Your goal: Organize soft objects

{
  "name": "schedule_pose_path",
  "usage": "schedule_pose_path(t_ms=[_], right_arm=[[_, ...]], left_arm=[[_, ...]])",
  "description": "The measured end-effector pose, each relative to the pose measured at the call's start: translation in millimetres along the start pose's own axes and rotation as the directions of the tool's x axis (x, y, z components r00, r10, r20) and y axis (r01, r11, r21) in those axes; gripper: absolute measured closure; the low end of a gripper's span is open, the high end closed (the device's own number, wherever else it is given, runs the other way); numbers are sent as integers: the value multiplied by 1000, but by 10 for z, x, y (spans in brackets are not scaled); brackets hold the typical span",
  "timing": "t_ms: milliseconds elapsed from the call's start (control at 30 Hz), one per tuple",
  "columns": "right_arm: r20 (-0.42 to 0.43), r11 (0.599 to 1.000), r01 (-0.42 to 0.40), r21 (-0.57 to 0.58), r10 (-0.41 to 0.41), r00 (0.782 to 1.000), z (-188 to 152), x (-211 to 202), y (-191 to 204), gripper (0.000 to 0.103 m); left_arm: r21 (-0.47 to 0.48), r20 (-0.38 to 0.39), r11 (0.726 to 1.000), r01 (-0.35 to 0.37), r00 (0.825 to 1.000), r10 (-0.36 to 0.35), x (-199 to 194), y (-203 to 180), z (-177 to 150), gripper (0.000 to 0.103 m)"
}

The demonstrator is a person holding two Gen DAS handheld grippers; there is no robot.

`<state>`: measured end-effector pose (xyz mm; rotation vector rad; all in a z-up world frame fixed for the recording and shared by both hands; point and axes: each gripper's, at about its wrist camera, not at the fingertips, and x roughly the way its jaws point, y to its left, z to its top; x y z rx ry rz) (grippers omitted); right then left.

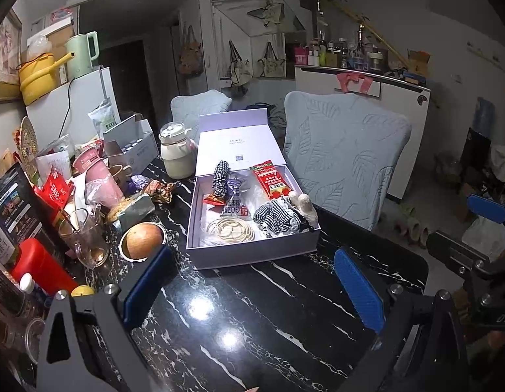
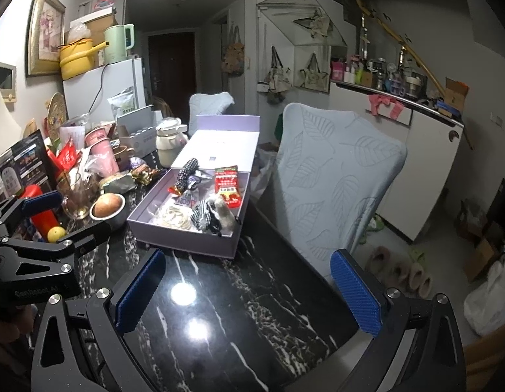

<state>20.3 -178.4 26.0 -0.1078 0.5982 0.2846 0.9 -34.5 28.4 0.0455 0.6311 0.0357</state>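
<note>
An open white box (image 1: pixel 252 254) stands on the black marble table (image 1: pixel 252 326), its lid upright behind. In it lie a black-and-white checked scrunchie (image 1: pixel 221 176), a striped scrunchie (image 1: pixel 275 217), a red packet (image 1: pixel 272 179), a silver pouch (image 1: pixel 234 207), beige rings (image 1: pixel 231 230) and a pale fuzzy piece (image 1: pixel 306 205). My left gripper (image 1: pixel 252 290) is open above bare table, short of the box. My right gripper (image 2: pixel 249 294) is also open and holds nothing, with the box (image 2: pixel 183 241) ahead to its left. The checked scrunchie (image 2: pixel 187 171) and striped scrunchie (image 2: pixel 203 214) show there too.
Clutter fills the table's left side: a glass mug (image 1: pixel 85 238), a metal bowl holding a round fruit (image 1: pixel 143 240), a red bottle (image 1: pixel 40 264), pink cups (image 1: pixel 95 170) and a cream teapot (image 1: pixel 177 156). A chair with a pale blue leaf cover (image 1: pixel 344 156) stands behind the box.
</note>
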Motion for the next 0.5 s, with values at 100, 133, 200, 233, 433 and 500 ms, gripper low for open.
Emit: schedule_pose_path(t_ms=[100,133,200,233,433,500], right_arm=[[-1,1000,0,1,0,1000,-1,4,-5,1],[-2,1000,0,1,0,1000,-4,6,-7,1],[-4,1000,3,4,-3,1000,-13,15,-14,1],[-6,1000,3,7,-3,1000,-17,21,-19,1],[-14,1000,5,19,-5,1000,-39,31,-39,1],[-17,1000,6,21,-5,1000,-36,34,-45,1]], left_arm=[[1,-2,1000,6,1000,-6,1,-11,3,2],[2,-2,1000,6,1000,-6,1,-14,6,2],[8,-2,1000,3,1000,-3,6,-22,4,2],[9,-4,1000,2,1000,-2,11,-26,3,2],[12,-6,1000,2,1000,-1,27,-31,0,2],[11,-14,1000,0,1000,0,40,-29,0,2]])
